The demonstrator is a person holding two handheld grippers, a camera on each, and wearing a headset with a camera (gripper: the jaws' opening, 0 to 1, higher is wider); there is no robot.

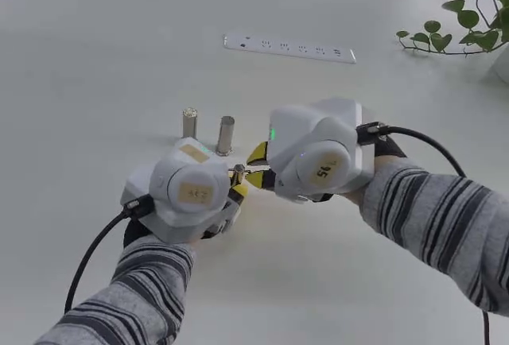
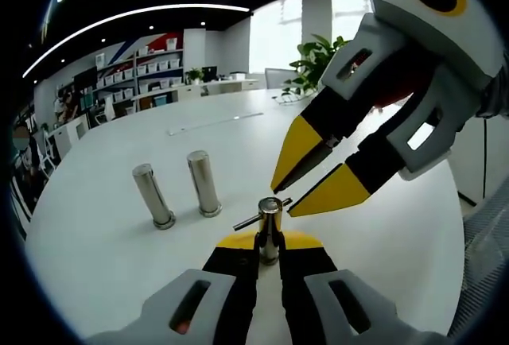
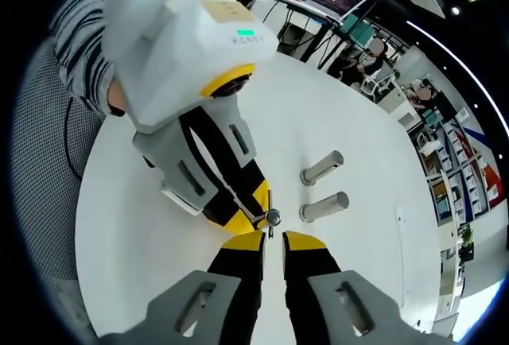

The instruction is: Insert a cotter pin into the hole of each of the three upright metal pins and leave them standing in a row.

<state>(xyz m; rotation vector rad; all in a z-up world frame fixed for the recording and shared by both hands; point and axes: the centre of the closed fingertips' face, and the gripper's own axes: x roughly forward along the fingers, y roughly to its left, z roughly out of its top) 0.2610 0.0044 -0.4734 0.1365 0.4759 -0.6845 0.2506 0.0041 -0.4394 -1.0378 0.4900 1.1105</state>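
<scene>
while pin [image 2: 270, 232] upright, cotter pin [image 2: 248, 222] crosswise

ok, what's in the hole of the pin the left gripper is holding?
A cotter pin runs through the metal pin, sticking out both sides; its middle is hidden inside the hole.

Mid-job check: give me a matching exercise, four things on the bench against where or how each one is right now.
1. left gripper
2. cotter pin
3. two bare metal pins
4. power strip

A. standing free on the table
B. lying at the far side of the table
C. shut on an upright metal pin
D. through the held pin's hole

Pairs: 1-C, 2-D, 3-A, 4-B.
</scene>
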